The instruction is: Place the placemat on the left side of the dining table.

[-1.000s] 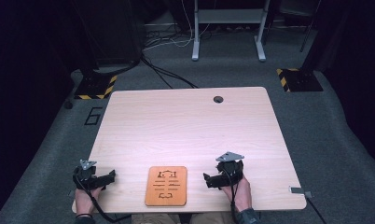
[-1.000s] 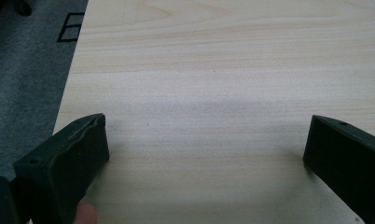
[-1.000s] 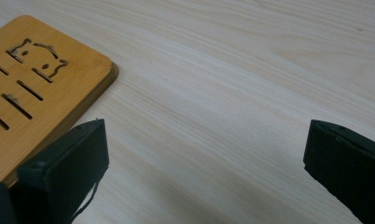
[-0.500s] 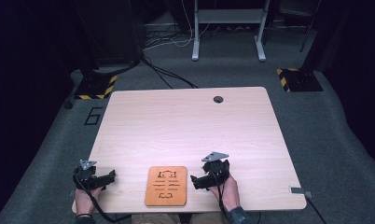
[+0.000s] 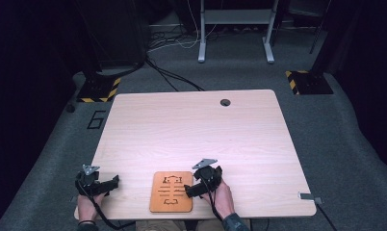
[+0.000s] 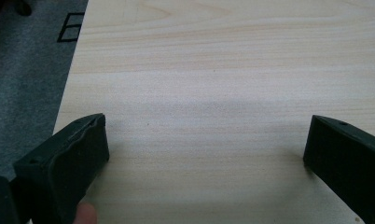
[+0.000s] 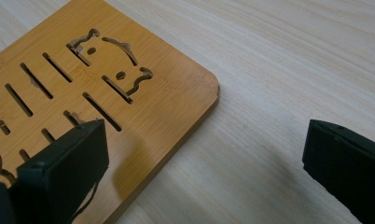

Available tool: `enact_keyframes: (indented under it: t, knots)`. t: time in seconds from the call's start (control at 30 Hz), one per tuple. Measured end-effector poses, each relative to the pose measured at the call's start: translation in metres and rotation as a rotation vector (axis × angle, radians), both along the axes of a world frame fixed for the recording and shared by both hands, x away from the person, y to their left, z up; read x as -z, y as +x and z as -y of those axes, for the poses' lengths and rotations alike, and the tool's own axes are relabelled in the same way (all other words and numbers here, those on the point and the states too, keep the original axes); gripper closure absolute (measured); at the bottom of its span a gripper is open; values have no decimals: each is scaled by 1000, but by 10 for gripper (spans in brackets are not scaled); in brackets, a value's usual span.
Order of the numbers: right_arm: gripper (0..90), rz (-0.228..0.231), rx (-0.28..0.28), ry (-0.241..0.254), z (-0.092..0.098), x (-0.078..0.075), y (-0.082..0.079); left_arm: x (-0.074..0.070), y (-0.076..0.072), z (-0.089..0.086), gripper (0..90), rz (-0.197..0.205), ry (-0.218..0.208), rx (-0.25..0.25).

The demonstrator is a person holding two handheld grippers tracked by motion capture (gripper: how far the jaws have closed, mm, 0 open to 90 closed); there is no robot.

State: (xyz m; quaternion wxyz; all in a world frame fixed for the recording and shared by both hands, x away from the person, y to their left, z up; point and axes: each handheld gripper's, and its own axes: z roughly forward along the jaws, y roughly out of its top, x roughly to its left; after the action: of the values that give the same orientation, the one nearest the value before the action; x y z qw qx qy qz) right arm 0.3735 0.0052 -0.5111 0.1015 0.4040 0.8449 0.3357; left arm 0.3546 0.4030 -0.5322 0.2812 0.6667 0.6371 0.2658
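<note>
One board point(image 5: 171, 191), thin bamboo with slots and a cut-out pattern, is seen lying flat at the 6 o'clock edge of the table point(image 5: 191, 125), roughly centred between the two hands. Nothing else is found on the tabletop apart from a cable hole point(image 5: 225, 102) at 12 o'clock.

The right gripper point(image 5: 191, 189) is placed at the board's 3 o'clock edge, just beside or touching it; contact cannot be told from the high view. In the right gripper view the jaws are spread wide, one over the board point(image 7: 83, 88) surface, the other over bare table past the board's rounded corner. Nothing is gripped.

The left gripper point(image 5: 115, 181) is set at 9 o'clock of the board, well apart from it, low over the table. In the left gripper view its jaws are also spread wide over bare wood, nothing between them; a fingertip point(image 6: 85, 215) is glimpsed at the bottom.

Step judged: approach to a pick of the board by the right gripper, grasp not yet made. Next move, as judged: the board lies flat, so one jaw must be got under the edge, or the board slid past the table's 6 o'clock rim, before closing. The jaws would need to be turned to straddle the thin edge rather than the face. Slipping on the smooth wood is likely if only the corner is pinched.
</note>
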Motion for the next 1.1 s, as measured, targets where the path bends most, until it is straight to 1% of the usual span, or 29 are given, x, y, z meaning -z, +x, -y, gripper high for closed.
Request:
enact_keyframes:
  t: [0.23, 0.37, 0.47, 0.63, 0.77, 0.97, 1.1]
  knots:
    - [0, -6, -5, -5, -5, 3, 2, 0, 0, 0, 0, 3, 1, -1]
    - [0, -10, -11, -20, -9, 5, 2, 0, 0, 0, 0, 1, 1, -1]
    - [0, -10, -5, -16, -10, 5, 2, 0, 0, 0, 0, 0, 0, 0]
    - [0, -6, 1, -15, -9, 6, 4, 0, 0, 0, 0, 1, 1, -1]
    - [0, -18, 2, -13, -8, 5, 5, 0, 0, 0, 0, 3, 1, -1]
    - [0, -21, 8, -21, -6, 5, 4, 0, 0, 0, 0, 1, 1, -1]
    - [0, -26, 2, -25, -4, 5, 4, 0, 0, 0, 0, 1, 1, -2]
